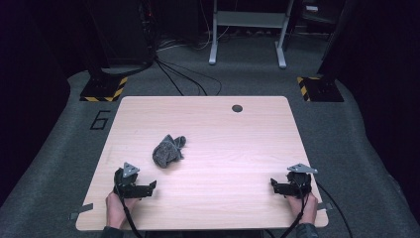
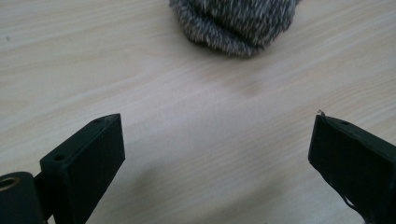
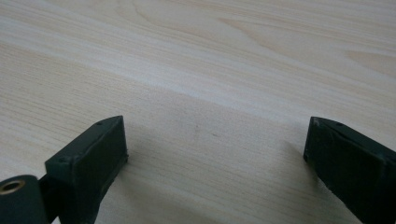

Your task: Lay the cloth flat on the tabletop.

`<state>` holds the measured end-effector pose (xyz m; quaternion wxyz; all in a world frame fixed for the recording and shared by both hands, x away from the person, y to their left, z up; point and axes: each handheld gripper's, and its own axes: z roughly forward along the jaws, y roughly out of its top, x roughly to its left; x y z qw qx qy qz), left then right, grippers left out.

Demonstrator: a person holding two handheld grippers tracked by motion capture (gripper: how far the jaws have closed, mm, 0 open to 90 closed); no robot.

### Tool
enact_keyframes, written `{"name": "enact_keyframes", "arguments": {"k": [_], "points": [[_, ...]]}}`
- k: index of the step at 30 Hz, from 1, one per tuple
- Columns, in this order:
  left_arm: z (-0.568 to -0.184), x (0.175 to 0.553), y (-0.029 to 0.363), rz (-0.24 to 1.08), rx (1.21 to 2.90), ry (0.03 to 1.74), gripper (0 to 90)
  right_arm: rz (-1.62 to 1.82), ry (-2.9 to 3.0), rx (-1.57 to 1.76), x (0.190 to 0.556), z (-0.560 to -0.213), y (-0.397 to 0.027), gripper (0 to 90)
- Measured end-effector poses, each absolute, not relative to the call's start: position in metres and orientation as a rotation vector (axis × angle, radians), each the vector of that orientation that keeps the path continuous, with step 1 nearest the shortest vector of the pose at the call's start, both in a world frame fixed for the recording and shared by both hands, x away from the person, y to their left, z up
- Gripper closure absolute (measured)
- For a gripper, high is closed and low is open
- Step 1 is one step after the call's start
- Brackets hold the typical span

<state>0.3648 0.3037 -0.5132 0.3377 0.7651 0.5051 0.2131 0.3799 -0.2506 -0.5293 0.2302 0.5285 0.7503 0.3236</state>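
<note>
1. Two grippers rest low on our table (image 1: pixel 223 148); our left gripper (image 1: pixel 148 187) gapes wide, holding nothing; the grey fuzzy cloth (image 1: pixel 167 150) lies crumpled near it, apart, left of centre.
2. Our right gripper (image 1: pixel 275 185) also gapes, empty, well apart from the cloth.
</note>
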Motion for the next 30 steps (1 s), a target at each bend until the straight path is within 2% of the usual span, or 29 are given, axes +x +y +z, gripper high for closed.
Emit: {"name": "enact_keyframes", "arguments": {"k": [8,12,22,30], "points": [[-0.496,0.381,0.294,0.544,1.991,1.274,3.6,0.889,2.061,1.460,0.380,-0.529,-0.251,5.3],[-0.487,0.392,0.287,0.589,1.994,1.257,1.7,0.888,2.059,1.459,0.380,-0.529,-0.251,5.4],[-0.476,0.420,0.268,0.558,2.003,1.223,0.2,0.887,2.057,1.460,0.380,-0.529,-0.251,5.5],[-0.478,0.443,0.257,0.552,2.073,1.224,3.9,0.889,2.057,1.461,0.380,-0.529,-0.251,5.5]]}}
